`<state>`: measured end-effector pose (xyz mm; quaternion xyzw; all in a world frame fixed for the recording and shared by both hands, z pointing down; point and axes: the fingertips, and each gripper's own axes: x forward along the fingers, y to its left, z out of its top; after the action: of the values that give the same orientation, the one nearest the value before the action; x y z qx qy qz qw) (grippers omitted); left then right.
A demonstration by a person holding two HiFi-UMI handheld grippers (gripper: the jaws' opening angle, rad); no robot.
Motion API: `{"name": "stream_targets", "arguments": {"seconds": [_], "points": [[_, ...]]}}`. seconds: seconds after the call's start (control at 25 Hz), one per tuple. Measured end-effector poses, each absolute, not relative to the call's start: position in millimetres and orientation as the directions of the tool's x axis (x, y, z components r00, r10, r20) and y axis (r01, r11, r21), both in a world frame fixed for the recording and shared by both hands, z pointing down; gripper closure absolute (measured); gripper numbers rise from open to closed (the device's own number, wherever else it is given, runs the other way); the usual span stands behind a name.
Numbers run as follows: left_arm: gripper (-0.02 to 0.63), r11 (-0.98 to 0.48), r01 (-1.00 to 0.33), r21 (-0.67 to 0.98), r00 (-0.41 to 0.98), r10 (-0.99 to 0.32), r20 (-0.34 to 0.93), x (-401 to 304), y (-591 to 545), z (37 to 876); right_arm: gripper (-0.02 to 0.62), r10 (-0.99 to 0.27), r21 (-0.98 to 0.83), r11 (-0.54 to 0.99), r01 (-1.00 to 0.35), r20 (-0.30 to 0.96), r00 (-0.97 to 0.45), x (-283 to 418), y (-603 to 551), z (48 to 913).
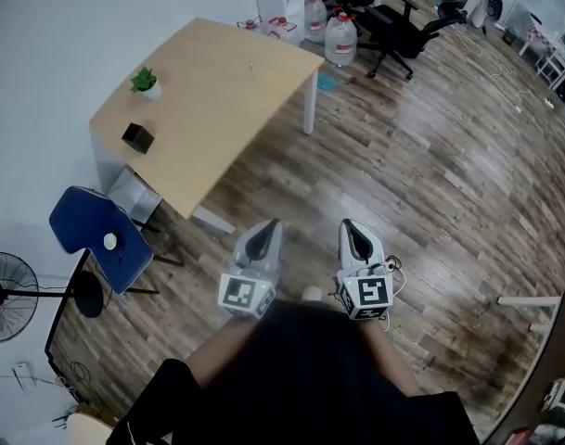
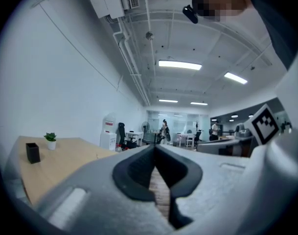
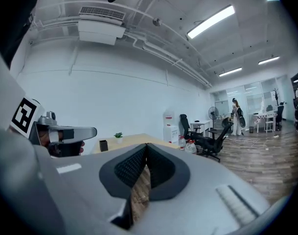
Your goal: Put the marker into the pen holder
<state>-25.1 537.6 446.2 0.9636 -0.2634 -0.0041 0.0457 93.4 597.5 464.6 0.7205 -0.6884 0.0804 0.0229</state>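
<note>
The black square pen holder [image 1: 137,137] stands on the light wooden table [image 1: 217,109] at the upper left, near a small potted plant [image 1: 146,82]. A thin pale mark [image 1: 254,66] lies further along the tabletop; it is too small to tell if it is the marker. My left gripper [image 1: 270,223] and right gripper [image 1: 348,223] are side by side over the wooden floor, well short of the table, both shut with nothing between the jaws. The left gripper view shows the pen holder [image 2: 33,152] at the left; the right gripper view shows the pen holder [image 3: 103,145] far off.
A blue chair [image 1: 101,235] stands at the table's near end, and a floor fan [image 1: 4,295] is at the left edge. Water bottles [image 1: 340,37] and black office chairs [image 1: 393,26] sit beyond the table. People stand far down the room [image 3: 235,112].
</note>
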Motion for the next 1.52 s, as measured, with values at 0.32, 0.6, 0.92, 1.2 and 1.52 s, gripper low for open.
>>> {"name": "stream_targets", "arguments": {"seconds": [0.32, 0.6, 0.92, 1.2, 1.52], "points": [[0.603, -0.85, -0.525, 0.047, 0.851, -0.523, 0.05, -19.6, 534.6, 463.8, 0.592, -0.989, -0.062, -0.053, -0.997, 0.14, 0.043, 104.1, 591.4, 479.9], [0.603, -0.851, -0.521, 0.061, 0.854, -0.52, 0.029, 11.3, 496.3, 468.3, 0.592, -0.984, -0.057, -0.102, -0.993, 0.154, 0.092, 141.5, 559.6, 488.7], [0.603, -0.849, -0.516, 0.111, 0.855, -0.518, 0.014, 55.1, 397.1, 462.1, 0.592, -0.983, -0.013, -0.074, -0.997, 0.169, 0.071, 173.7, 463.0, 484.1], [0.603, -0.864, -0.487, 0.123, 0.872, -0.488, 0.023, 90.6, 293.0, 453.3, 0.592, -0.977, -0.018, -0.079, -0.997, 0.2, 0.074, 202.3, 360.1, 472.1], [0.603, -0.873, -0.457, 0.17, 0.885, -0.465, -0.008, 109.3, 167.6, 445.1, 0.592, -0.97, 0.008, -0.085, -0.996, 0.229, 0.084, 213.9, 234.6, 466.6]]}}
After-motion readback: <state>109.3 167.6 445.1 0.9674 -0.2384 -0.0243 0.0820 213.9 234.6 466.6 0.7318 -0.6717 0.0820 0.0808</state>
